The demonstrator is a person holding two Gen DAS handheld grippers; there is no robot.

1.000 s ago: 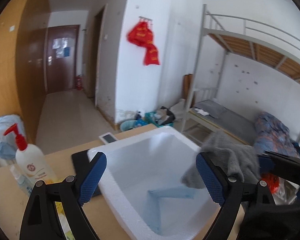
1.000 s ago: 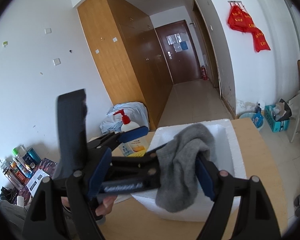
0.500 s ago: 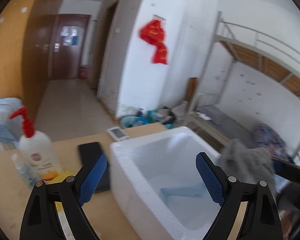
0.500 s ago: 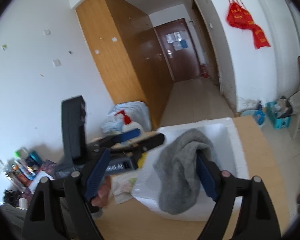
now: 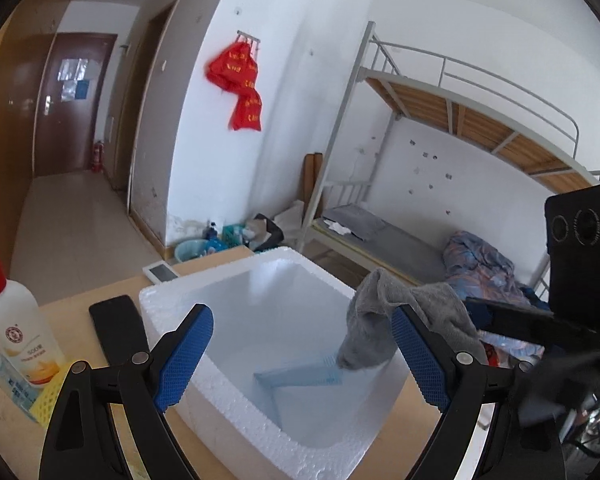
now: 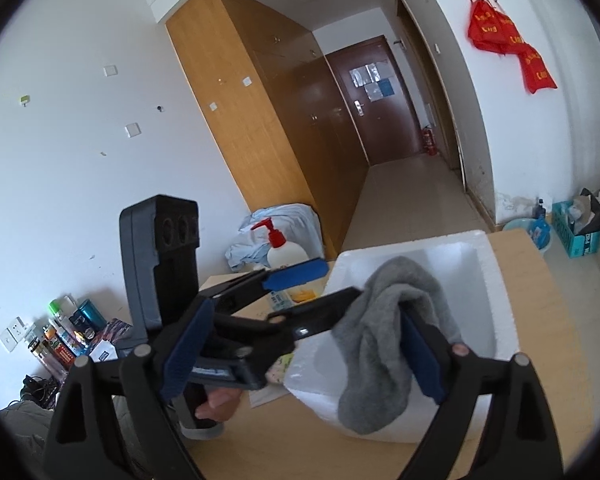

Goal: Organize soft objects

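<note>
A grey sock (image 6: 384, 344) hangs draped over the right finger of my right gripper (image 6: 300, 354), whose jaws stand wide apart. The sock dangles over the near rim of a white foam box (image 6: 484, 280). In the left wrist view the sock (image 5: 400, 320) hangs at the box's right edge (image 5: 340, 280), above a light blue plastic item (image 5: 300, 374) on the box floor. My left gripper (image 5: 300, 354) is open and empty, held over the box's near side. It also shows in the right wrist view (image 6: 312, 284).
A pump bottle with a red top (image 5: 12, 328) and a yellow item (image 5: 56, 396) stand at the left on the wooden table (image 5: 68, 300). A black phone (image 5: 118, 332) lies beside the box. A bunk bed (image 5: 440, 184) stands beyond.
The left gripper has shifted and turned, so the box sits more centred between its fingers. The sock hangs lower over the box rim. Both grippers stay open.
</note>
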